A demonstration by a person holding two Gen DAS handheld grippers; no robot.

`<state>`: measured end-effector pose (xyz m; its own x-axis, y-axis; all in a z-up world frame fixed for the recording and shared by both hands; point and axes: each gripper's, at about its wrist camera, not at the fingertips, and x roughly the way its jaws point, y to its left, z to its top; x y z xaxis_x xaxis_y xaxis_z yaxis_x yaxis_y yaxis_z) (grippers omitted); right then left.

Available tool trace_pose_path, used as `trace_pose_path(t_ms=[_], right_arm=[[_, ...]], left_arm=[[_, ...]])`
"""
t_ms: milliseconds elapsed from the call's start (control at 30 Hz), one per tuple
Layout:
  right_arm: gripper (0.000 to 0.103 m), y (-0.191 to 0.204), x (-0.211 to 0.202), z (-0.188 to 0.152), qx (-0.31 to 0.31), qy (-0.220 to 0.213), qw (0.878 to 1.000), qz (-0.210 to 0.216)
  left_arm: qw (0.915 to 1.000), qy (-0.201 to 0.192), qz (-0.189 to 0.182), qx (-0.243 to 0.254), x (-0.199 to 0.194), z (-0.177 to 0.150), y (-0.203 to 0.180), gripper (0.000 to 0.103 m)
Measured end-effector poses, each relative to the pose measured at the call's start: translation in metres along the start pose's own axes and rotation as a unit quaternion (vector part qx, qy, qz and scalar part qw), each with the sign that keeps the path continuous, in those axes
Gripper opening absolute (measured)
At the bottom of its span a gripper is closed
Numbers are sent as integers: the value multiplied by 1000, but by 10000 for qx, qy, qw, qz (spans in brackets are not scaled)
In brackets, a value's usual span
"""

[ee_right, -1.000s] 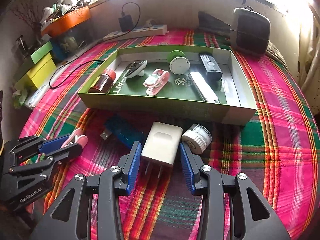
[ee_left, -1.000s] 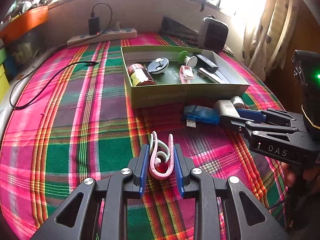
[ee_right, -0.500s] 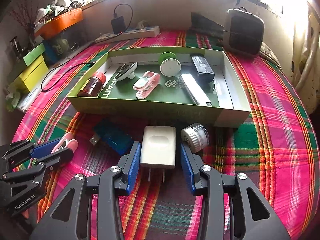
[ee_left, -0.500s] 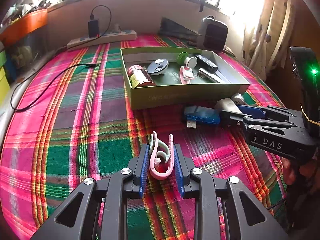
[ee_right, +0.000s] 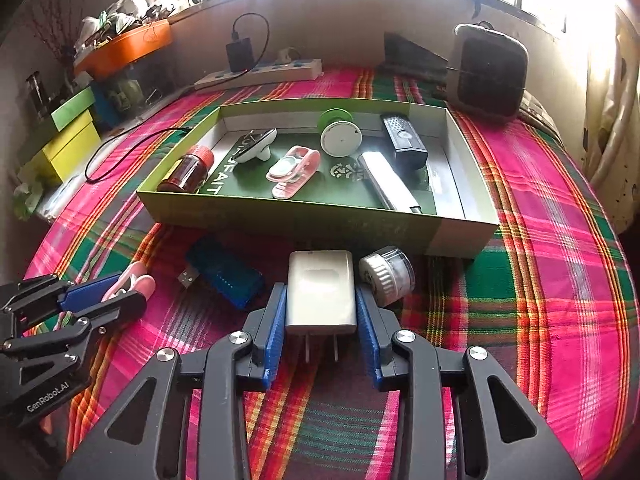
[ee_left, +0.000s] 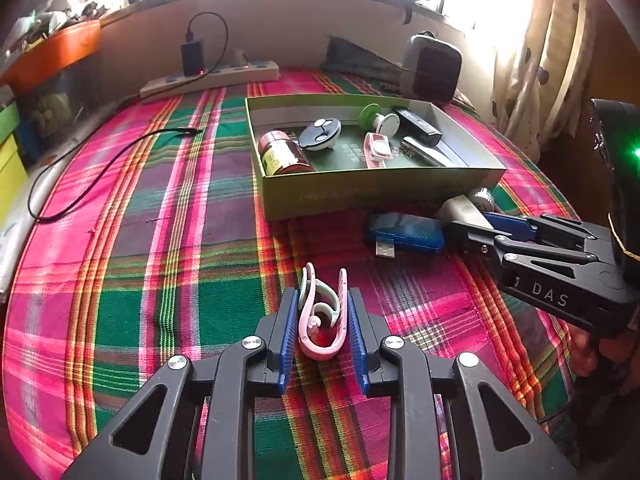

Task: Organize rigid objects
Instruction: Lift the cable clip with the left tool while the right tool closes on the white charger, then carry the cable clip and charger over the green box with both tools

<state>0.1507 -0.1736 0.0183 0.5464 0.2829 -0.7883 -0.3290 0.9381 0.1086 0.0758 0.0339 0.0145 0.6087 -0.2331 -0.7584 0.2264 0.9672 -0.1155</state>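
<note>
On a surface covered in pink and green plaid cloth, the left tongs [ee_left: 323, 316] are clenched on a pink and grey clip [ee_left: 321, 316], a light, springy plastic piece held by its two flat outer sides. The right tongs [ee_right: 321, 312] are closing on a white charger plug [ee_right: 322, 291], its pads at the smooth flat sides; it looks stiff, compact and probably a little slippery. Just beyond lies a shallow green box [ee_right: 304, 220] holding a brown jar [ee_right: 186, 170], a second pink clip [ee_right: 294, 170], a round white disc [ee_right: 340, 138], a silver bar [ee_right: 386, 184] and a black remote [ee_right: 404, 142]. A blue USB stick [ee_right: 226, 276] and a small white cap [ee_right: 386, 274] lie beside the plug, outside the box.
</note>
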Motion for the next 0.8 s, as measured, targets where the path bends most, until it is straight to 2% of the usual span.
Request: trace_pose_path(t_ms=[800], right_arm=[[35, -3, -4, -4, 42, -19, 9998, 203]], left_arm=[[9999, 4, 157, 16, 0, 0, -4, 23]])
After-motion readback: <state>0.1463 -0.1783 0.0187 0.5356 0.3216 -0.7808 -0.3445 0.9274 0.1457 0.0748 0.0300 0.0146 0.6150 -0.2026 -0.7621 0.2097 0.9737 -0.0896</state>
